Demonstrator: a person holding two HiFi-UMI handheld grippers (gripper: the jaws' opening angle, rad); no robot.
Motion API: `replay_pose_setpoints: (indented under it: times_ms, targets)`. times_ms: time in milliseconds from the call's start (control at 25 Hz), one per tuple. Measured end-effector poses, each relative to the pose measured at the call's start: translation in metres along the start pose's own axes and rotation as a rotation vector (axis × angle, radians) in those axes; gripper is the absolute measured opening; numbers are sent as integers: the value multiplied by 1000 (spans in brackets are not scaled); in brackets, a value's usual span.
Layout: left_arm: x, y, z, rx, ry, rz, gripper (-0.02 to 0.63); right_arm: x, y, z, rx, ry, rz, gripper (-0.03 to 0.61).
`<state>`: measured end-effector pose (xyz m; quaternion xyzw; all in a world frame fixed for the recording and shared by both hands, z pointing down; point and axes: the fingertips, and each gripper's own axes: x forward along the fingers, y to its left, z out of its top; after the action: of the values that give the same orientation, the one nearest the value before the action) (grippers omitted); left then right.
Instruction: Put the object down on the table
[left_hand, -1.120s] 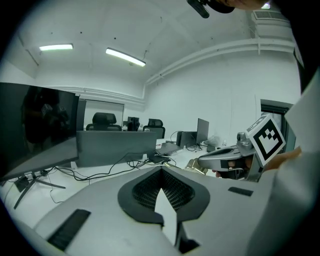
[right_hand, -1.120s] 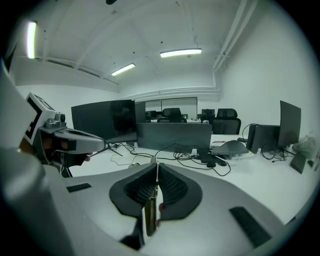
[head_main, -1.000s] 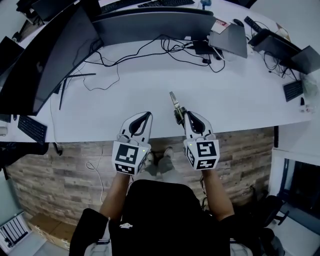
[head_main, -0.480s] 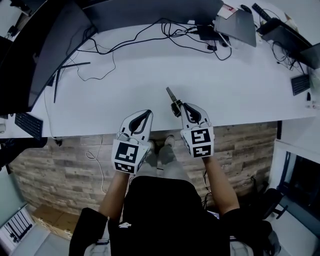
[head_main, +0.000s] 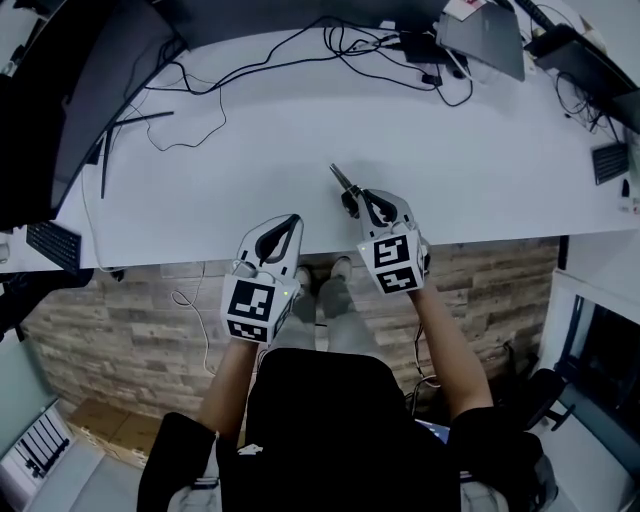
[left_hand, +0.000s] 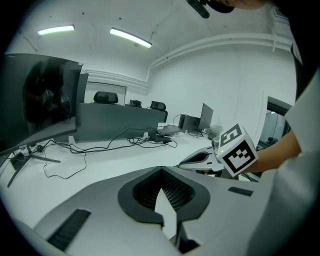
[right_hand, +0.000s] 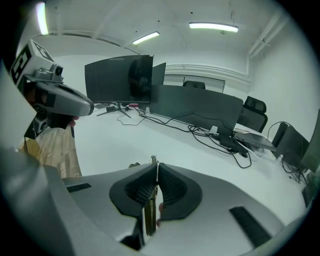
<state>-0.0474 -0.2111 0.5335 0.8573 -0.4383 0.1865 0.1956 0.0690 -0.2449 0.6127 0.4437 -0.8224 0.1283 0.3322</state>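
Right gripper (head_main: 360, 202): my jaws are clamped on the slim metal tool (head_main: 344, 186), pinched thin between the pads.
Tool's place: centre of the head view, jutting toward the upper left over the white table (head_main: 250, 130), near its front edge; whether it touches, I cannot tell.
Left gripper (left_hand: 160, 170): jaws together, nothing in them, idle at the table edge.
Risk: letting go this close to the edge could send the tool off the table; releasing it tilted could make it roll or skid.
Change: over the last second my right gripper has pushed further over the table and twisted; the left has barely moved.
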Motion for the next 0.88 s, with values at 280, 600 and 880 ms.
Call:
replay_pose_setpoints:
  times_ms: [280,600,880]
  targets:
    - [5,-7,-12,-5,43,-9,14,21,-10,-7,-90,26,-7,28]
    - [9,-10,-17,-12,45,-7,14,31,-19,-12,-156,33,-31,28]
    - [10,-10,-24,-21,52,-2,14,35,-20,-22,-158,44,-36,28]
